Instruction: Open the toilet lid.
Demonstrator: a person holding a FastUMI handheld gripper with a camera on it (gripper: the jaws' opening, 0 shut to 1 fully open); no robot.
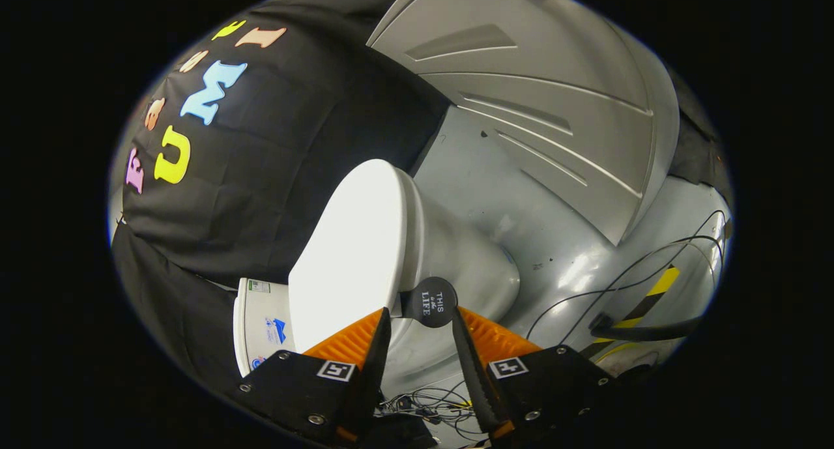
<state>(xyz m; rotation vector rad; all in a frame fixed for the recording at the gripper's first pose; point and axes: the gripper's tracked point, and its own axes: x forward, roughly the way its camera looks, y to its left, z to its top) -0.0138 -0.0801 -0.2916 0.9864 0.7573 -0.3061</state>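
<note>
- Hand-held gripper (420,322) with fingers apart, a clear gap between the two tips, clamped on nothing.
- Small round black tab with white lettering (429,302) just between the fingertips, at the front edge of the toilet; whether a finger touches it, cannot tell.
- Glossy white oval plastic toilet lid (355,250) just ahead of the fingers and beyond them, lying closed on the seat.
- White ceramic toilet bowl (466,257) under the lid, next to the right finger and beyond it.
- White toilet tank with small stickers (260,325) at the far end of the lid, beside the left finger.
- Grey glossy floor (560,266) around the bowl, with thin black cables (625,266) lying on it and a yellow-and-black striped tape strip (655,292) near them.
- Large grey ribbed panel (541,103) beyond the bowl, standing on the floor.
</note>
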